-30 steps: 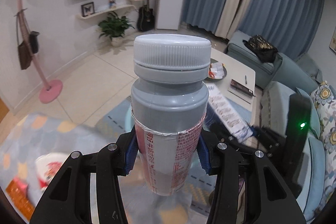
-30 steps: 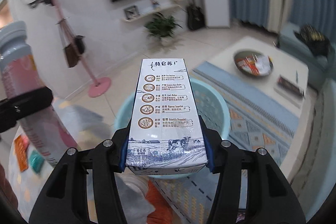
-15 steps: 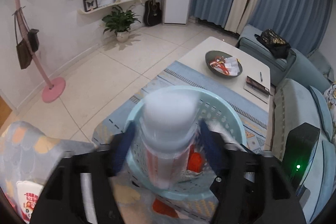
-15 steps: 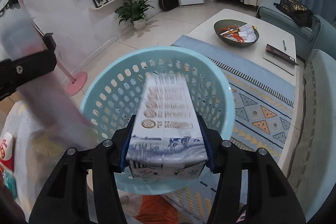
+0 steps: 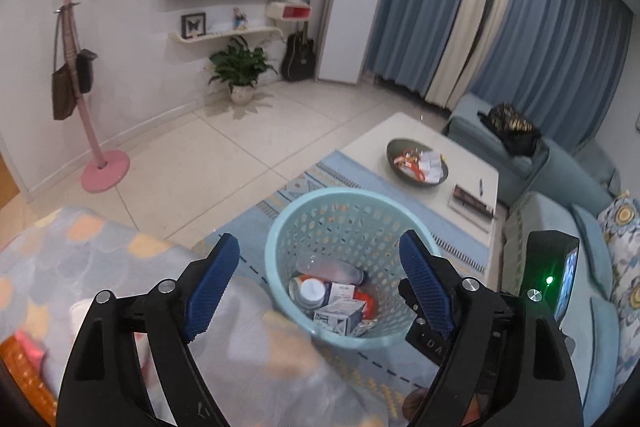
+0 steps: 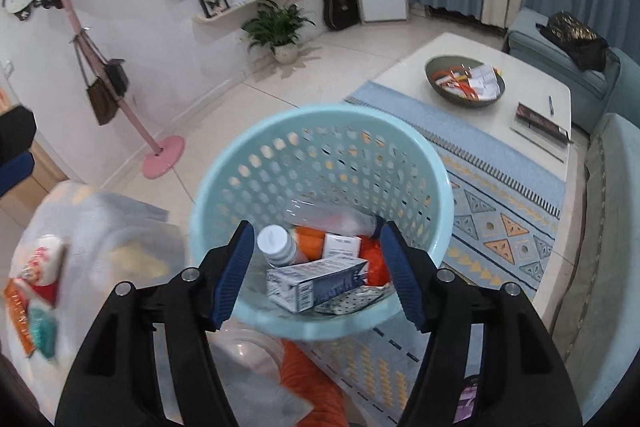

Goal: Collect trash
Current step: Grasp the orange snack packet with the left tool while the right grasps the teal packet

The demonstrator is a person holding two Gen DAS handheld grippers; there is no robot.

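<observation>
The right gripper [image 6: 316,269] is held above the light-blue basket [image 6: 224,187] with its jaws opening and nothing pressed between the pads; the milk carton [image 6: 318,281] lies loose on the basket floor beneath them, beside the grey-capped bottle [image 6: 276,243]. The left gripper [image 5: 316,287] is likewise seen with jaws opening and empty, poised over the near left rim of the same basket [image 5: 280,227], within which the bottle [image 5: 314,291] and carton [image 5: 340,317] rest. The basket stands on a patterned blue rug [image 6: 516,211], with a white coffee table [image 6: 532,83] beyond.

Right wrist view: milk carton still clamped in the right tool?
No. The milk carton lies inside the light blue basket, clear of the right tool, whose jaws are opening.
</observation>
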